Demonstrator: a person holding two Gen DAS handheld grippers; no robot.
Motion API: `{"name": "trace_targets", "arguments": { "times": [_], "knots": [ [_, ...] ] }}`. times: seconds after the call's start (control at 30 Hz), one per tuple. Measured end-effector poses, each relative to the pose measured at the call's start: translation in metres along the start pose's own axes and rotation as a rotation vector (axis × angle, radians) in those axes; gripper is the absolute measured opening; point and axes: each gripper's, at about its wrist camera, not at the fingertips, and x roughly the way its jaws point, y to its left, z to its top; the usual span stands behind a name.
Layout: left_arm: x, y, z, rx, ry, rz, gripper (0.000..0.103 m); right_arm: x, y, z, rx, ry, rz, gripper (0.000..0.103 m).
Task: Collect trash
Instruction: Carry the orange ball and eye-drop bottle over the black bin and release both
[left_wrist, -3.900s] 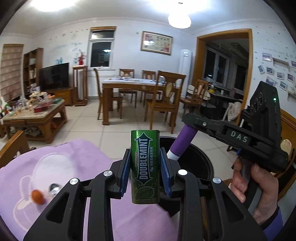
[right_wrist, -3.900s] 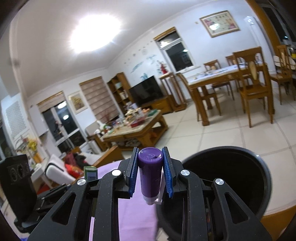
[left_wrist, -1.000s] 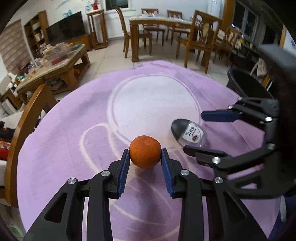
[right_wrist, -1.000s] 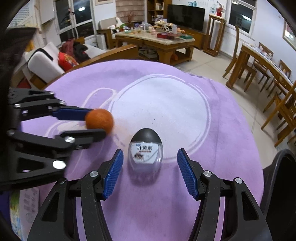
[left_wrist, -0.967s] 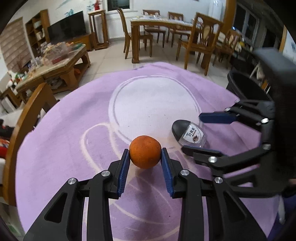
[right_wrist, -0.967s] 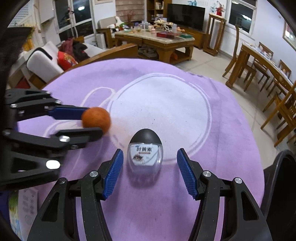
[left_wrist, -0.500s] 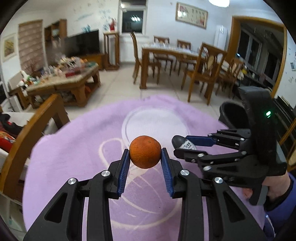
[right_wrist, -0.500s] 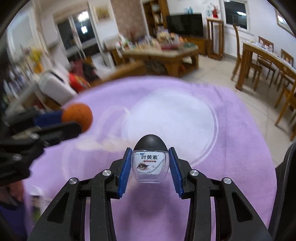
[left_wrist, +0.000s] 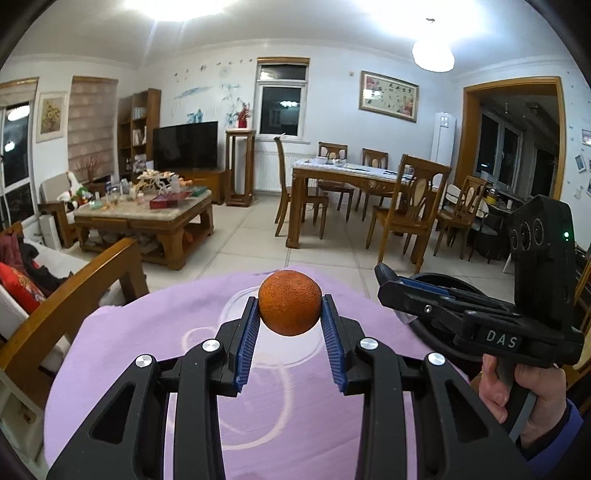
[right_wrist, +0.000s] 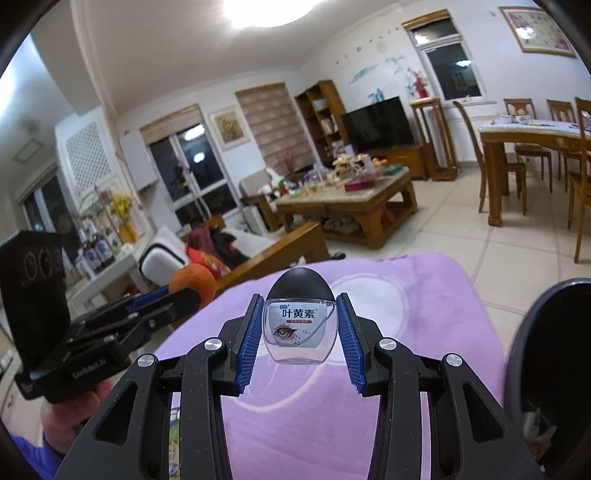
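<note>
We are now holding both items lifted off the purple cloth surface (left_wrist: 155, 343): the left gripper (left_wrist: 290, 325) fingers are clamping the round orange fruit (left_wrist: 290, 302), the right gripper (right_wrist: 299, 332) fingers are pinching the clear black-capped eye-drop bottle (right_wrist: 299, 328), ready for the black bin (right_wrist: 546, 332) at the surface's right edge.

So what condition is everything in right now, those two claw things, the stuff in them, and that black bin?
Left gripper: shut on the orange.
Orange: held off the purple cloth.
Right gripper: shut on the eye-drop bottle.
Eye-drop bottle: capped, held above the cloth.
Black bin: open-topped, some trash inside.
</note>
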Motion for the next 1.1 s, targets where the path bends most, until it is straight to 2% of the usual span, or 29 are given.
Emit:
{"name": "trace_targets", "arguments": {
  "times": [0.3, 0.67, 0.87, 1.1],
  "knots": [
    [0.019, -0.066, 0.009, 0.042, -0.014, -0.078, 0.034, -0.073, -0.051, 0.000, 0.067, -0.077, -0.067, 0.040],
    [0.051, -0.137, 0.001, 0.077, 0.012, -0.196, 0.034, -0.154, -0.142, -0.020, 0.191, -0.143, -0.162, 0.040],
    [0.083, -0.165, -0.010, 0.079, 0.075, -0.276, 0.034, -0.178, -0.184, -0.040, 0.256, -0.143, -0.204, 0.040],
    [0.109, -0.186, -0.022, 0.085, 0.145, -0.319, 0.034, -0.182, -0.216, -0.065, 0.332, -0.136, -0.234, 0.040]
  ]
}}
